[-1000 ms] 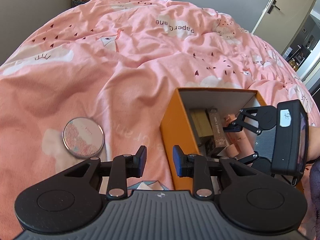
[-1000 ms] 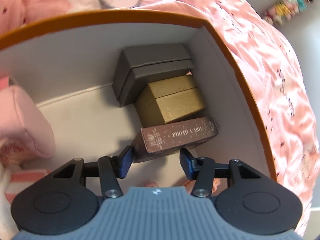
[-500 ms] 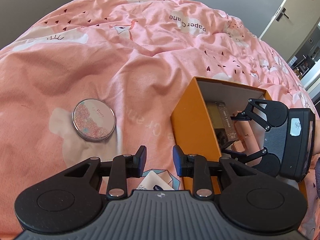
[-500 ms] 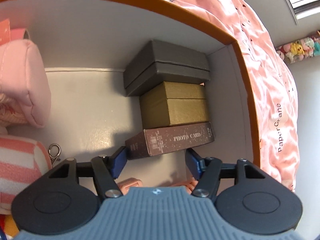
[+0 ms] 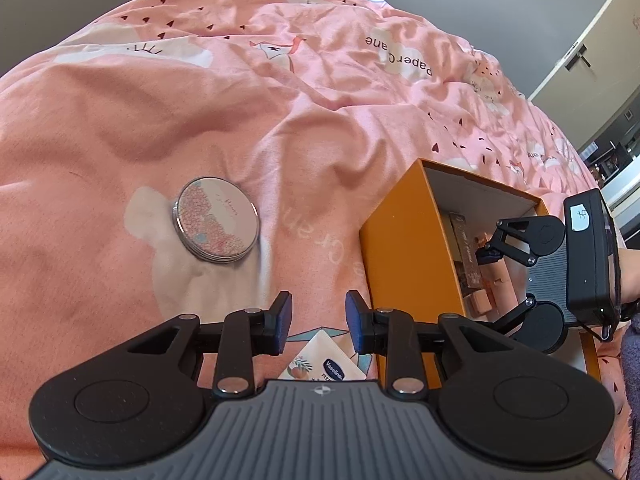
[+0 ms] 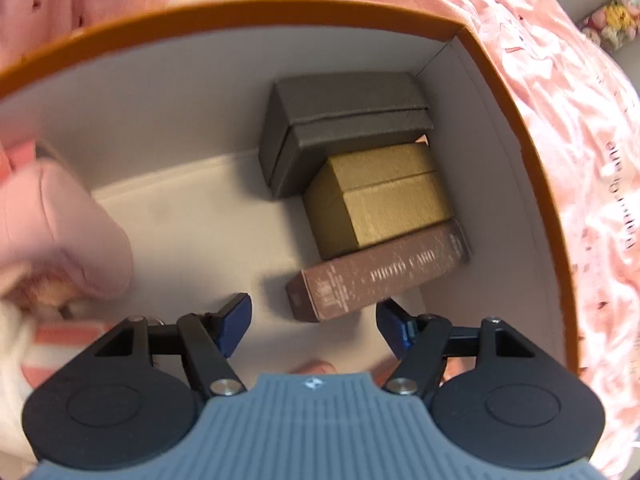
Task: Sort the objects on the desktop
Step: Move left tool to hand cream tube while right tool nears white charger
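Since half a second ago the right gripper has drawn back a little from the brown "PHOTO CARD" box, its jaws spread wider and holding nothing, while the left gripper has shifted so that the round floral compact sits nearer the middle of its view. That compact lies flat on the pink bedspread, well apart from the orange storage box, and the left jaws stand parted and empty above the cloth.

Just under the left fingers a Vaseline sachet peeks out, its lower half cut off by the gripper body. From the left wrist view most of the orange box's inside is hidden behind its near wall and the right gripper.

The right wrist view shows the inside, somewhat blurred. Along the right wall sit a dark grey hinged box in the far corner, a gold box touching it, and the brown card box against the gold one, nearest the fingertips. At the left edge a pink pouch and something pink-and-white striped are smeared and cut off; I cannot tell what the striped thing is.
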